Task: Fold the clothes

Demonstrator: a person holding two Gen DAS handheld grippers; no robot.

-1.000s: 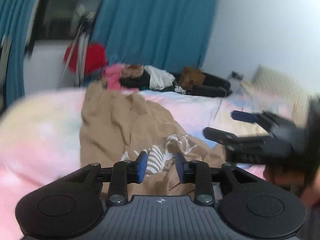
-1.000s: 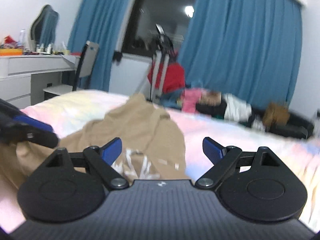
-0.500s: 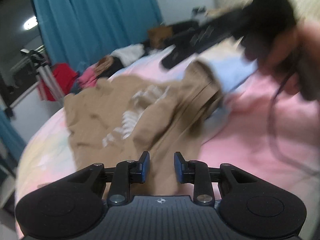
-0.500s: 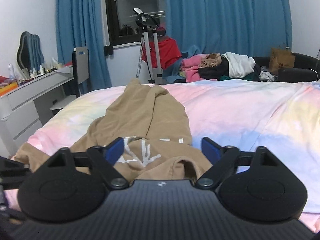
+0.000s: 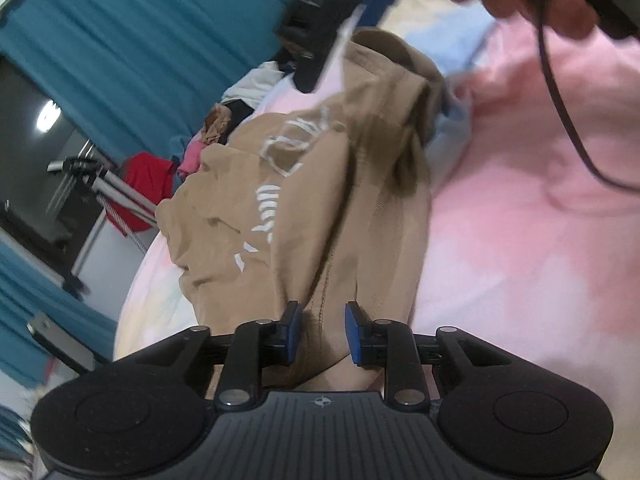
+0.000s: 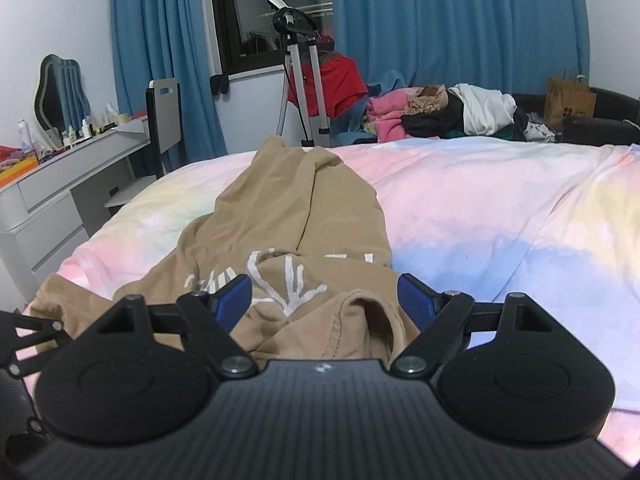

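Both tongs (image 5: 319, 330) (image 6: 325, 298) straddle edges of the tan garment (image 6: 288, 216), unclamped.

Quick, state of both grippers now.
Left gripper: jaws partly open around a fold of the tan shirt; a grip cannot be told.
Right gripper: open wide over the shirt, holding nothing.

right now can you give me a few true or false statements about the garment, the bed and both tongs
1. The tan sweatshirt lies on a pastel tie-dye bedspread. True.
2. The sweatshirt is neatly folded into a square. False: it lies rumpled and spread out.
3. The right tongs stand wide, pads clear of the cloth. True.
4. The left tongs stand wider than the right. False: theirs is the narrower gap, with tan fabric between the pads.
5. The sweatshirt is plain. False: it bears a white print.
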